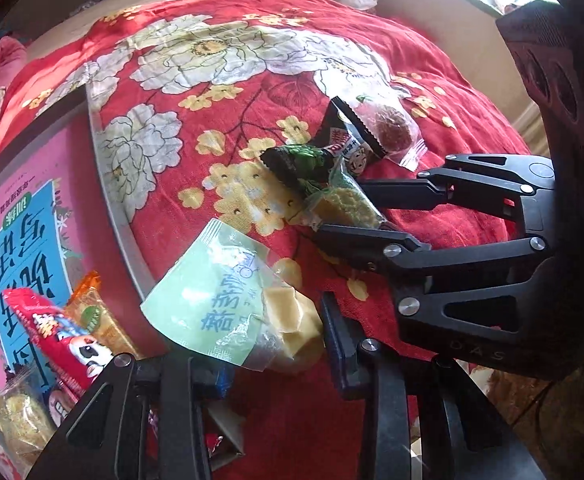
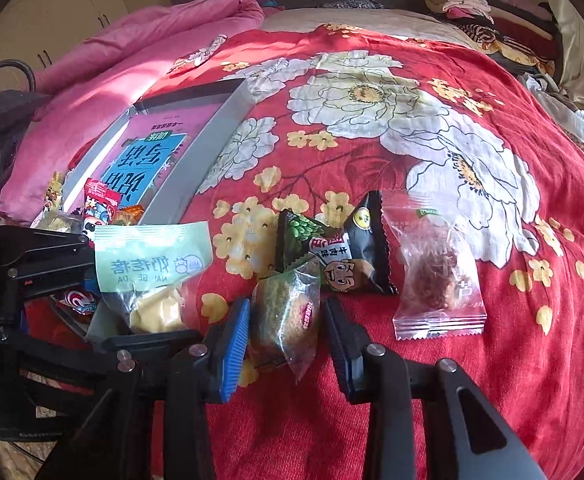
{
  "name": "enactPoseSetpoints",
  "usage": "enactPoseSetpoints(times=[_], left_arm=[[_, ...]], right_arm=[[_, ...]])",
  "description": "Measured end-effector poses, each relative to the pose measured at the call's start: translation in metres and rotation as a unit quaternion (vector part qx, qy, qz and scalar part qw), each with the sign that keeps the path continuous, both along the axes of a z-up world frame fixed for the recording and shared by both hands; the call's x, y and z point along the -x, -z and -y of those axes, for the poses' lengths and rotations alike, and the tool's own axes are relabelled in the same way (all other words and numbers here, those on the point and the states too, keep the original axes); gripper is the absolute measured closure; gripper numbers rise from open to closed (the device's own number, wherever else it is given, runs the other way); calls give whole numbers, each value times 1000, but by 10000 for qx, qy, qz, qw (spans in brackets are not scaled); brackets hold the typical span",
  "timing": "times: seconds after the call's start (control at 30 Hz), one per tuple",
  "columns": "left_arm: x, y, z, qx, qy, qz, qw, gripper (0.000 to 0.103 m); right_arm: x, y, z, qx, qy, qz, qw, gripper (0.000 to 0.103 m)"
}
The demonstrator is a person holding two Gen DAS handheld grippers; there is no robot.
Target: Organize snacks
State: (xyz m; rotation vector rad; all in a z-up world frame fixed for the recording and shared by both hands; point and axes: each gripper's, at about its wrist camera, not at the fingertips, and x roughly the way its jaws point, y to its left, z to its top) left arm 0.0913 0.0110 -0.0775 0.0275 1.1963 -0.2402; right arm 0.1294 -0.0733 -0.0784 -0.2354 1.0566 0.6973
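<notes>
- Box (image 2: 212,136) far left holds loose snacks.
- Left gripper (image 1: 268,344) straddles the pale green packet (image 1: 228,300) at the box's near corner; pads apart, released.
- Right gripper (image 2: 288,336) straddles the clear cake packet (image 2: 288,312), unclenched.
- Black packet (image 2: 355,256) and clear packet (image 2: 439,280) lie just beyond, right.

Grippers: 2, left gripper (image 1: 270,344) and right gripper (image 2: 286,320)
Snack packets on the bedspread (image 2: 431,380): 5
- pale green packet (image 2: 152,256) with cream pieces: 1
- clear packet with a yellow cake (image 2: 286,316): 1
- dark green packet (image 2: 299,242): 1
- black packet with a cartoon face (image 2: 355,256): 1
- clear packet with a brown ball (image 2: 437,280): 1
Snack packets in the tray (image 1: 110,196): at least 4 visible, exact count unclear
- red packet (image 1: 58,336): 1
- orange packet (image 1: 96,316): 1
Trays: 1
Pink quilts (image 2: 140,52): 1
Clothes piles (image 2: 479,4): 1, separate items can't be counted
</notes>
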Motion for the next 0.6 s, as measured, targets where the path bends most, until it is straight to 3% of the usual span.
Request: enactPoseSetpoints(times=[0.1, 0.23, 0.4, 0.6], left_arm=[[1, 1, 3, 16, -27, 90, 10000, 66], [2, -5, -7, 420, -199, 148, 9988, 66], [10, -22, -19, 647, -347, 358, 9967, 67], [22, -55, -35, 650, -633, 823, 9925, 67]], right_arm=[[-2, 3, 2, -124, 34, -188, 9997, 68], [-3, -7, 11, -475, 132, -222, 9985, 69], [0, -29, 28, -1113, 311, -127, 9932, 69], [3, -54, 38, -1634, 426, 151, 9855, 69]])
